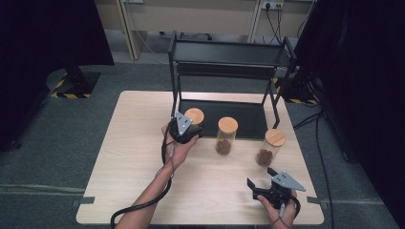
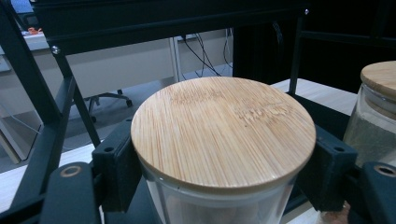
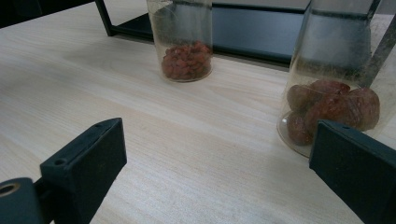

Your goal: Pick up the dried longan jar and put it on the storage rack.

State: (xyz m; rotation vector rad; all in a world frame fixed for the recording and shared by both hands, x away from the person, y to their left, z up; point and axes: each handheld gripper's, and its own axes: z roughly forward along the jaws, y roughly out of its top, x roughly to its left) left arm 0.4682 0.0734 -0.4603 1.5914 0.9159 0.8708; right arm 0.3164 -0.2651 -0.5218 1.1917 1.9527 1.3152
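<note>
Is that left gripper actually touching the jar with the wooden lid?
Touching. In the left gripper view, both black jaws of the left gripper press against the glass jar just below its bamboo lid, with no gap visible.

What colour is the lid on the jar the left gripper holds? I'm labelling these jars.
Light bamboo tan with fine straight grain; the lid shows best in the left gripper view.

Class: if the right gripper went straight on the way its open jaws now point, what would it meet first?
Probably the right jar holding the large brown pieces; the right gripper has only bare table before it, though depth is unclear.
</note>
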